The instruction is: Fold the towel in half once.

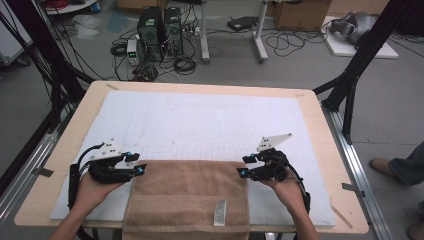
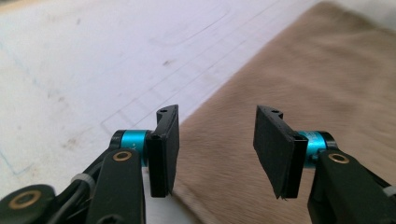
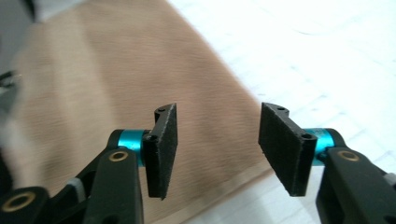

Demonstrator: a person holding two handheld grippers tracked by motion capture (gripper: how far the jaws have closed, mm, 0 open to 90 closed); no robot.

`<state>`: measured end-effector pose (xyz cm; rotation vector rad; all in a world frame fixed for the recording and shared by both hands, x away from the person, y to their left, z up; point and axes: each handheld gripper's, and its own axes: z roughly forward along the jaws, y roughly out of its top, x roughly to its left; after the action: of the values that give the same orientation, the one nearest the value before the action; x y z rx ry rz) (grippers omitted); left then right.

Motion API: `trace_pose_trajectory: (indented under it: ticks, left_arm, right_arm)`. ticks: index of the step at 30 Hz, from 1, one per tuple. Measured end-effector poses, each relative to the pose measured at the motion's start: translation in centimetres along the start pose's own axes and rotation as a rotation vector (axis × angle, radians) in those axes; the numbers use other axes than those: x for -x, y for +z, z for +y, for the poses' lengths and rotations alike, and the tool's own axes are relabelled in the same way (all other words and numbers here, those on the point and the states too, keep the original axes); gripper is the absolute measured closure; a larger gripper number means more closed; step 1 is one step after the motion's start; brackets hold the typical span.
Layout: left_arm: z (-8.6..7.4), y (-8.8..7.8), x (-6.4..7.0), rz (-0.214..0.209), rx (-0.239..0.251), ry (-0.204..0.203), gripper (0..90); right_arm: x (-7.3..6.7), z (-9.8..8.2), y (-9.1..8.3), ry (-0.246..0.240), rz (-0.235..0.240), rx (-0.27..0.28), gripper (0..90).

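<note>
While the towel [image 1: 187, 195] lies flat at six o'clock on the desk [image 1: 320, 115], its near end hanging over the desk's front edge, the fold looks at least partly done: the cloth is doubled and its far edge is straight. Whether another fold is left I cannot tell. Left gripper [image 1: 141, 168] hovers at the towel's ten o'clock corner, right gripper [image 1: 241, 166] at its two o'clock corner, each level and aimed inward at the other. Both sets of fingers [image 2: 166, 149] stand apart, nothing between them, and the corners lie free beneath.
</note>
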<state>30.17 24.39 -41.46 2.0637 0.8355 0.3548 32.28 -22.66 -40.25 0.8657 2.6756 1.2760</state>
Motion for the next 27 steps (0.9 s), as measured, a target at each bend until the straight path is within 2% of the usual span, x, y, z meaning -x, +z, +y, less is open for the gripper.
trace_pose_trajectory:
  ticks: [1,3,4,6,9,11,12,13,15,17,19,21,25,27]
  left_arm:
    - [0.0,0.4,-0.3,-0.001,-0.007,-0.009,46.4]
    - [-0.1,1.2,-0.8,0.023,-0.034,-0.019,41.9]
    - [-0.2,1.5,-0.9,0.014,-0.048,-0.018,39.4]
    - [-0.4,2.1,-1.0,0.011,-0.083,-0.003,39.3]
    - [-0.7,2.8,-1.2,0.003,-0.143,-0.001,39.6]
    - [-0.9,3.0,-1.3,-0.011,-0.147,-0.014,42.4]
    - [-0.9,2.9,-1.3,-0.020,-0.146,-0.011,45.3]
    - [-0.8,2.9,-1.3,-0.032,-0.143,-0.012,52.6]
    - [-0.8,2.9,-1.1,-0.063,-0.143,-0.008,66.1]
    - [-0.6,2.9,-0.7,-0.059,-0.146,0.004,76.9]
    - [-0.3,2.8,-0.6,-0.041,-0.145,0.005,80.9]
    - [-0.1,2.7,-0.6,-0.017,-0.123,0.000,82.1]
    - [1.2,2.7,-1.1,0.036,-0.086,0.003,82.6]
    - [2.3,2.9,-1.8,0.053,-0.067,-0.019,82.7]
  right_arm:
    - [0.5,0.0,0.5,0.008,-0.029,-0.016,39.6]
    - [1.1,-0.1,1.2,0.008,-0.053,-0.037,35.6]
    - [1.4,-0.1,1.6,0.010,-0.071,-0.051,33.3]
    - [1.9,-0.2,2.4,0.026,-0.056,-0.075,32.3]
    - [1.9,-0.3,3.5,0.004,-0.067,-0.128,31.0]
    - [1.9,-0.4,4.0,0.002,-0.067,-0.154,30.9]
    - [1.8,-0.4,4.1,-0.012,-0.076,-0.153,33.0]
    - [1.7,-0.4,4.0,-0.019,-0.077,-0.158,38.3]
    - [1.3,-0.3,4.0,-0.038,-0.052,-0.163,54.2]
    - [0.8,-0.2,4.1,-0.073,-0.012,-0.170,74.5]
    - [0.6,-0.1,4.1,-0.064,0.007,-0.174,78.8]
    - [1.0,0.0,3.9,-0.046,0.018,-0.164,80.0]
    - [1.7,0.8,3.5,-0.043,-0.003,-0.146,80.6]
    - [2.5,1.6,3.2,-0.032,-0.014,-0.126,80.8]
